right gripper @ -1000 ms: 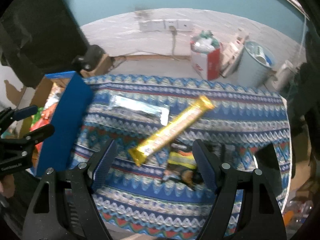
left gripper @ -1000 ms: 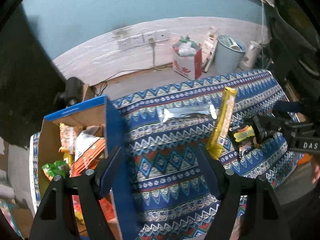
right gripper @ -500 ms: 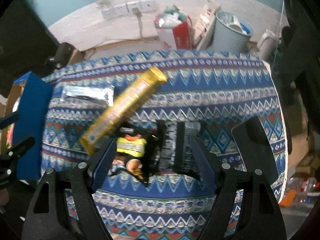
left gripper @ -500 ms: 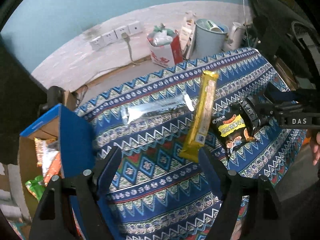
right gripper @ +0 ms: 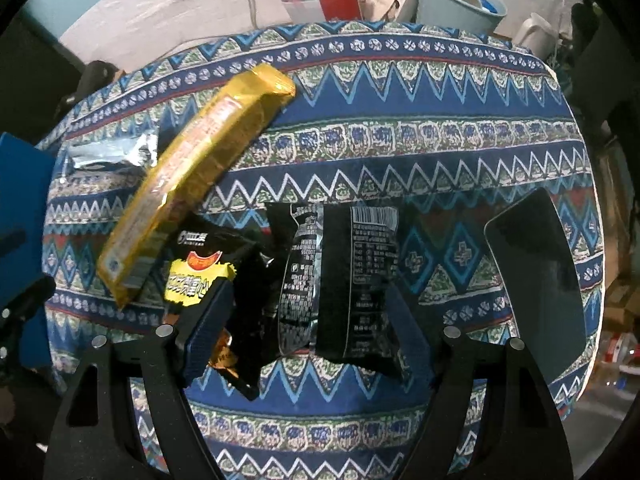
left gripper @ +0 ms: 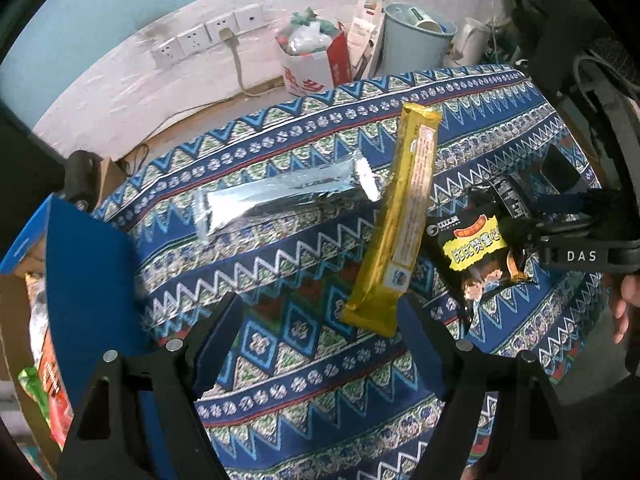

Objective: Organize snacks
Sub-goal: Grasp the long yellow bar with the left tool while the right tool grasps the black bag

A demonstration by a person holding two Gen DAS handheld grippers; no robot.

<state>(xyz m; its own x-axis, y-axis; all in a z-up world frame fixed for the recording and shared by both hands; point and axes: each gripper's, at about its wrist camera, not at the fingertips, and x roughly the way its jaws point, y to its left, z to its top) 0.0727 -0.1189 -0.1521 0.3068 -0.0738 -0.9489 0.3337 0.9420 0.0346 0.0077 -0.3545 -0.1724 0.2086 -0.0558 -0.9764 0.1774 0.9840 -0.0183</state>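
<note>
The left tongs [left gripper: 320, 324] hang released over the desk [left gripper: 304, 396], which is covered by a blue cloth with zigzag bands. Just ahead of their right finger lies the near end of a long gold foil-wrapped snack bar [left gripper: 400, 224], stretching away from them. Ahead and slightly left, a long silver foil packet [left gripper: 280, 196] lies crosswise, its right end close to the gold bar. To their left stands an open cardboard box with a blue flap [left gripper: 88, 280], with colourful snack bags inside.

The right tongs [right gripper: 308, 316] are spread wide and set down around two black snack packets. One, a black packet with a yellow label [right gripper: 196, 280], lies partly under their left finger; the other, a black packet showing its printed back and barcode [right gripper: 348, 276], sits between the fingers, touching neither that I can tell. The gold bar [right gripper: 192, 188] lies ahead to their left, overlapping the yellow-labelled packet. A dark flat phone-like slab [right gripper: 536, 292] lies to their right.
</note>
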